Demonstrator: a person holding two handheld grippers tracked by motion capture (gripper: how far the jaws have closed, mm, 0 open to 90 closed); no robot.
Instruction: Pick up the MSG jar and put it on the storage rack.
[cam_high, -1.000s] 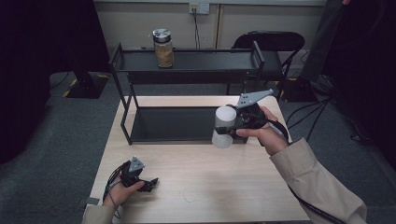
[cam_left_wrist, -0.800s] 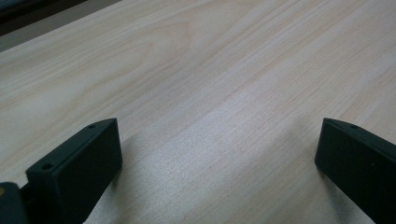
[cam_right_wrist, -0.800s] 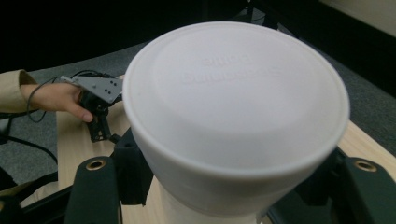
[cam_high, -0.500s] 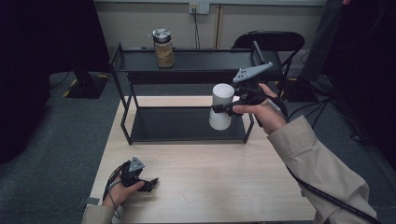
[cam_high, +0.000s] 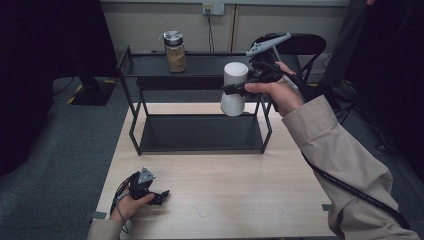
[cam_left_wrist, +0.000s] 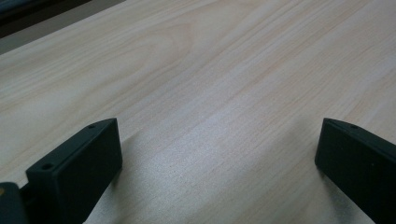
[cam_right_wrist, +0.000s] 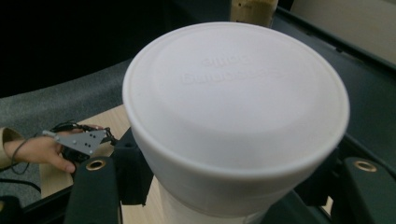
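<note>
A white lidded container (cam_high: 233, 88) hangs in the air beside the right end of the black two-tier rack (cam_high: 200, 140), level with its top shelf. My right gripper (cam_high: 235, 89) is shut on it around the body; the right gripper view looks down on the container's white lid (cam_right_wrist: 236, 93). A glass jar (cam_high: 175, 51) with a metal lid and tan contents stands on the top shelf, at its left. My left gripper (cam_high: 160, 195) rests on the wooden table (cam_high: 240, 190) near the front left, open, with bare wood (cam_left_wrist: 219, 140) between its jaws.
A dark chair (cam_high: 295, 47) stands behind the rack at the right. Grey carpet surrounds the table. The rack's lower shelf (cam_high: 200, 132) is bare. The left hand and its gripper (cam_right_wrist: 81, 142) lie far below in the right gripper view.
My right gripper has lifted the white container up and away from the table front, from lower-shelf height to top-shelf height. The left gripper has stayed put.
</note>
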